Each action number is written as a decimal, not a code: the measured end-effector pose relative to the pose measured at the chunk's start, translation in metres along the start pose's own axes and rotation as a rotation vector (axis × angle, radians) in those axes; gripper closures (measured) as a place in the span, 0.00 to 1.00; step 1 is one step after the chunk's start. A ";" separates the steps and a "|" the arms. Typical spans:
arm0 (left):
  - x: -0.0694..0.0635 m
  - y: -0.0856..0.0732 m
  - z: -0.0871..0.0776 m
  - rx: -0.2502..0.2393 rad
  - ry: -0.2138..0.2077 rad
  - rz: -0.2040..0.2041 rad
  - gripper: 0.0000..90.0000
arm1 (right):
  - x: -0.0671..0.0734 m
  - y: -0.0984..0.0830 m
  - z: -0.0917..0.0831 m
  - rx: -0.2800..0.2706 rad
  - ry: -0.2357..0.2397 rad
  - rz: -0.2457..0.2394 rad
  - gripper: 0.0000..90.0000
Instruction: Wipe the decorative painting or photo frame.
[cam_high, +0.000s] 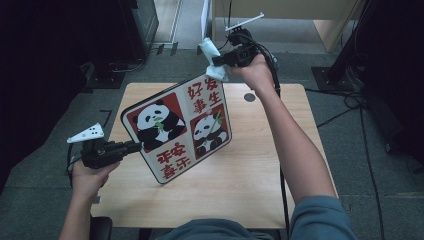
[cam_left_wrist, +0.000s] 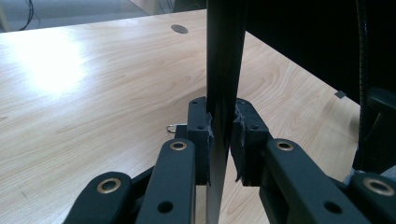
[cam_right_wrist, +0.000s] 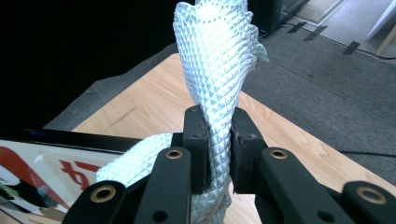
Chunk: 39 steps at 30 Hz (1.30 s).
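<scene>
2 pandas and red "好事发生", "平安喜乐" on board (cam_high: 180, 127)

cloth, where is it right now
In the high view the pale cloth is pinched in the right gripper, at the far top corner of the panda board, above the table's far edge.

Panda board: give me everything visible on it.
The panda board is a flat, thin, rounded-corner panel with a black rim, two panda pictures on red and red Chinese characters on white. It is held tilted above the table. The left gripper clamps its near-left edge; the cloth in the right gripper touches its far corner.
</scene>
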<state>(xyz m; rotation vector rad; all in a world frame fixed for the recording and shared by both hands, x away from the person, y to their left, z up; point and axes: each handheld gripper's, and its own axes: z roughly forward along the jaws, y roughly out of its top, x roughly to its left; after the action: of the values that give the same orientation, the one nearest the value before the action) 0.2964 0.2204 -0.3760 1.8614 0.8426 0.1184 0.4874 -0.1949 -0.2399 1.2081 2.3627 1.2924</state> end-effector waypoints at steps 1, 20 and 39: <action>0.000 0.000 0.000 0.000 0.000 -0.001 0.89 | -0.001 -0.001 0.000 0.000 -0.001 0.001 0.89; 0.001 -0.001 -0.001 -0.006 0.005 -0.006 0.88 | -0.015 -0.024 0.002 -0.012 -0.022 0.041 0.90; 0.001 -0.001 0.000 -0.001 0.006 -0.006 0.88 | -0.022 -0.051 0.012 -0.016 -0.002 0.097 0.90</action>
<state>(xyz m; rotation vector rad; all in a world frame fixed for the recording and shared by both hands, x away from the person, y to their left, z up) 0.2967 0.2215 -0.3767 1.8581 0.8523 0.1203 0.4793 -0.2179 -0.2909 1.3339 2.3143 1.3351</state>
